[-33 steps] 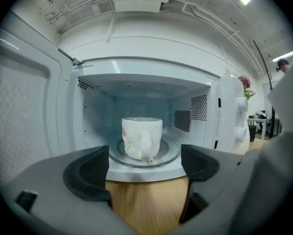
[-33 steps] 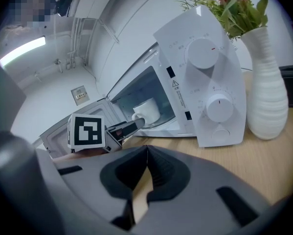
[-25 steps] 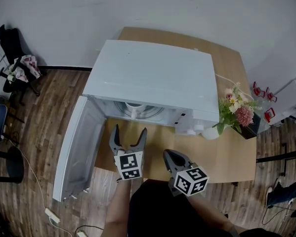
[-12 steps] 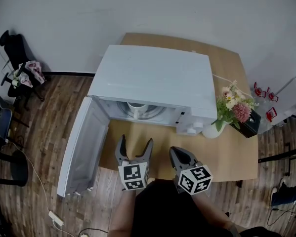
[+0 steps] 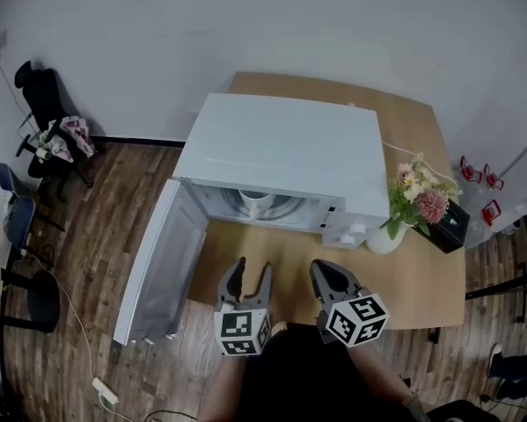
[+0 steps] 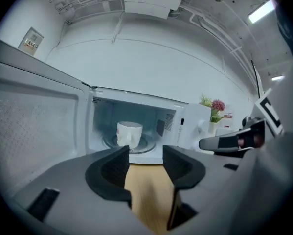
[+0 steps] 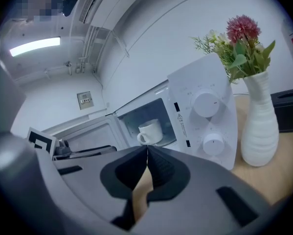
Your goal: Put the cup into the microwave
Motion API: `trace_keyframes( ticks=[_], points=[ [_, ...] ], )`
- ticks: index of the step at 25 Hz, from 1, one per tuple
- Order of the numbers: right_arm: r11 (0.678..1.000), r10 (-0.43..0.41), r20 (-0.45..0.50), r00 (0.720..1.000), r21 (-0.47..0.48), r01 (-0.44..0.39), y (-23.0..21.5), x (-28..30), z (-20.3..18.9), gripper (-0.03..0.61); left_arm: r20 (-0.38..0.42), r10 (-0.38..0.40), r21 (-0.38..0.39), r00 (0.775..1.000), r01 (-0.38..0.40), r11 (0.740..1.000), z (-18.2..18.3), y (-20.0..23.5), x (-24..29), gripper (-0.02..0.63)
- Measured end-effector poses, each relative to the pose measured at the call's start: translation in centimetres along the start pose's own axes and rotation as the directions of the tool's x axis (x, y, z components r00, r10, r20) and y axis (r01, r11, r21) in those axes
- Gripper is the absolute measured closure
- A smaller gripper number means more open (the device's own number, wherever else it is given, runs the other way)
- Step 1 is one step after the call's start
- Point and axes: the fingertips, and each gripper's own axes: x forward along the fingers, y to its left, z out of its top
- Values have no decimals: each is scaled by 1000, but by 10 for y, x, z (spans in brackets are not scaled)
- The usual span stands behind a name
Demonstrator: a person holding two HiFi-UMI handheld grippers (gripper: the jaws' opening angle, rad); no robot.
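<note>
A white cup (image 6: 129, 133) (image 7: 151, 131) (image 5: 255, 198) stands on the turntable inside the white microwave (image 5: 281, 148), whose door (image 5: 162, 266) hangs open to the left. My left gripper (image 5: 249, 275) is held over the table in front of the opening, well back from the cup; its jaws are closing with nothing between them. My right gripper (image 5: 333, 278) is beside it, to the right, shut and empty. In the right gripper view its fingertips (image 7: 147, 151) meet below the cup.
A white vase of flowers (image 5: 395, 231) (image 7: 259, 126) stands on the wooden table (image 5: 421, 271) right of the microwave's control panel (image 7: 205, 116), next to a black box (image 5: 448, 222). Wooden floor, a chair (image 5: 17, 227) and a cable lie to the left.
Both grippers have drawn back from the microwave toward the table's near edge. The left gripper's jaws have narrowed from wide open. The cup stays inside.
</note>
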Motion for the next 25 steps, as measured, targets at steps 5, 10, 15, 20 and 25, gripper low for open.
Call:
trace_keyframes(
  ticks=[5, 10, 15, 20, 25],
  points=[
    [1000, 28, 32, 999, -14, -27, 9, 2, 19, 584, -31, -39, -5, 999, 39, 999, 6, -4, -12, 481],
    [999, 43, 67, 997, -2, -43, 15, -1, 36, 584, -26, -51, -14, 998, 50, 999, 16, -6, -22, 578],
    [999, 46, 95, 994, 17, -48, 17, -5, 47, 586, -12, -85, -13, 996, 85, 996, 28, -7, -27, 607],
    [994, 44, 72, 996, -98, -37, 17, -6, 44, 586, 35, -108, -54, 994, 110, 992, 39, -3, -31, 609],
    [988, 63, 42, 997, -141, -57, 20, -2, 41, 586, 38, -82, -54, 996, 84, 995, 40, 6, -31, 609]
  ],
)
